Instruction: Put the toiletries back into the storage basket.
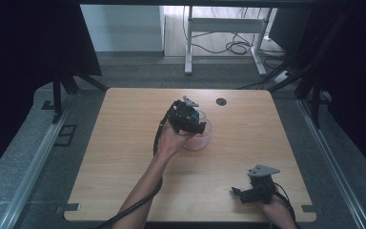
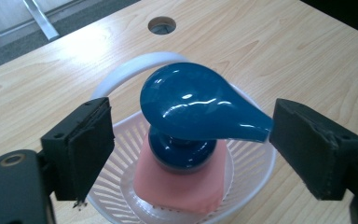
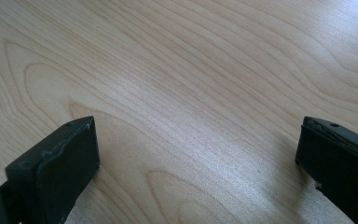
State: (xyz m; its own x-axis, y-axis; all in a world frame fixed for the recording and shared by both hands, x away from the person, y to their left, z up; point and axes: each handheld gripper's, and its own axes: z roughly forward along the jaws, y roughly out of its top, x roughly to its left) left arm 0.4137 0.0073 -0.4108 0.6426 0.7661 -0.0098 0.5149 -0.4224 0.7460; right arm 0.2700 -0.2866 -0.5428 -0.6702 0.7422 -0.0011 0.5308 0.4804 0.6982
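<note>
A pink soap bottle (image 2: 182,191) with a glossy blue pump head (image 2: 191,102) stands in a white slotted basket (image 2: 256,186) near the middle of the wooden table (image 1: 124,143). My left gripper (image 2: 191,135) hovers over it, open, with the pump head between the jaws. The left pad stands clear of the pump head, and the spout tip ends just short of the right pad. In the high view the left gripper (image 1: 190,121) covers most of the basket (image 1: 205,140). My right gripper (image 1: 240,193) rests open near the table's front right edge, and bare wood lies between its jaws (image 3: 198,154).
A round cable hole (image 1: 221,101) sits in the table behind the basket, also seen from the left gripper (image 2: 161,24). Beyond the far edge stand a white frame (image 1: 224,28) and loose cables on the floor. Black curtains flank both sides.
</note>
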